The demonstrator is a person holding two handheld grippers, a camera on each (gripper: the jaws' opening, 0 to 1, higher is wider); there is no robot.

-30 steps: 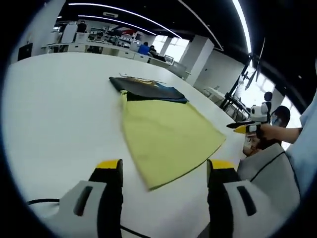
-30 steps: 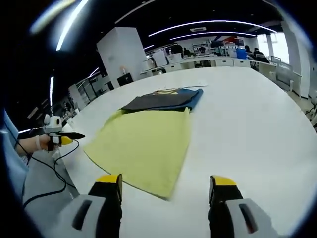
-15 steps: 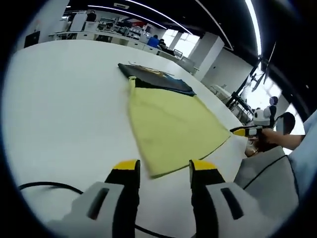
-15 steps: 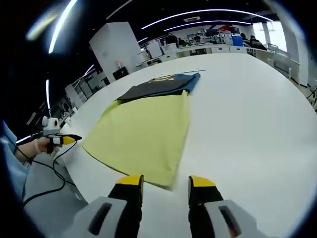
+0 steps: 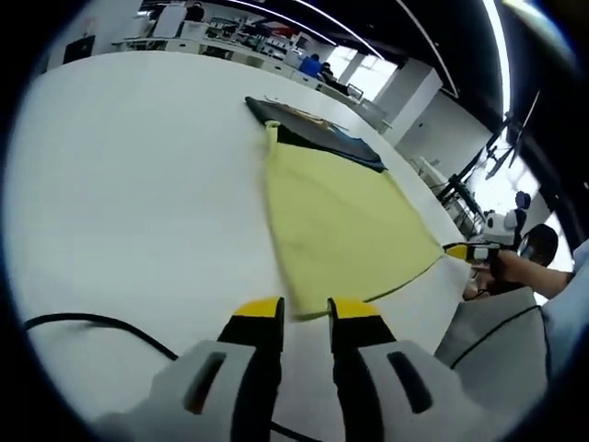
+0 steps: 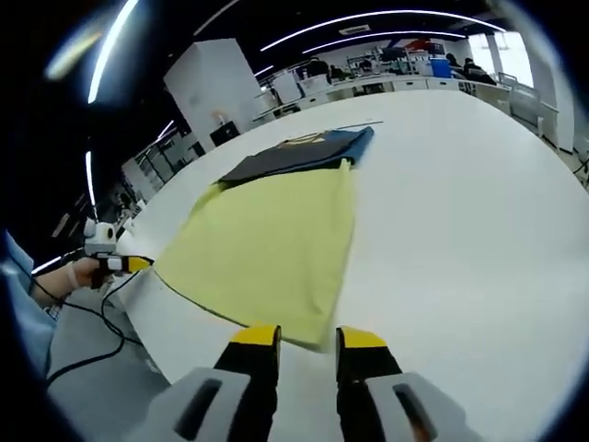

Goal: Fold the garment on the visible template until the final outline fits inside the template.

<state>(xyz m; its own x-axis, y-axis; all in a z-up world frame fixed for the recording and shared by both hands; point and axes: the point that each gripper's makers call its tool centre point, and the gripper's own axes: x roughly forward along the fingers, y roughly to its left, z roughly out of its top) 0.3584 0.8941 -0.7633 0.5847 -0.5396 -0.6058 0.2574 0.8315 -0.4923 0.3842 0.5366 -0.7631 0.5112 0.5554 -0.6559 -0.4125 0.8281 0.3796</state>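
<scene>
Garment: a thin yellow cloth garment (image 5: pixel 345 221) lies flat on the white round table (image 5: pixel 129 184), ahead of both tongs, its far end against a dark folded cloth (image 5: pixel 317 138).
Handling: likely light, soft and limp; it should drape and slide easily, so the corners are the best hold.
Left gripper (image 5: pixel 306 309): jaws narrow, a small gap left; the garment's near corner sits just at the yellow tips, and whether they pinch it I cannot tell.
Right gripper (image 6: pixel 308 338): jaws likewise nearly together, tips at the opposite near corner (image 6: pixel 317 339); grip unclear.
Cable: a black cable (image 5: pixel 101 324) lies left of the left gripper.
</scene>
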